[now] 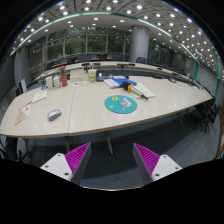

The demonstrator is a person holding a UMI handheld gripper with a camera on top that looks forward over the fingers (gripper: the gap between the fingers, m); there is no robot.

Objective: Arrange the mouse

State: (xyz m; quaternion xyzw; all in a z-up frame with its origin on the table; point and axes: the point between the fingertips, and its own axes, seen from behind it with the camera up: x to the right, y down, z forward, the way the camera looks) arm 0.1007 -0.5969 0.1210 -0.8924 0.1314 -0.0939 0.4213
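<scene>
A small grey mouse (pixel 54 114) lies on the large pale table (pixel 90 118), toward its left side. A round blue mouse pad (pixel 121 103) with a colourful print lies to the right of the mouse, about the table's middle. My gripper (pixel 112 160) is held well back from the table's near edge, high above the floor. Its two fingers (pixel 73 158) with purple pads stand wide apart, open, with nothing between them.
Papers (pixel 32 98) lie at the table's left. Books and a blue box (pixel 122 82) sit behind the blue pad, with bottles and cups (pixel 66 77) farther back. Black chairs (pixel 208 112) stand at the right end. Dark floor (pixel 110 165) lies below me.
</scene>
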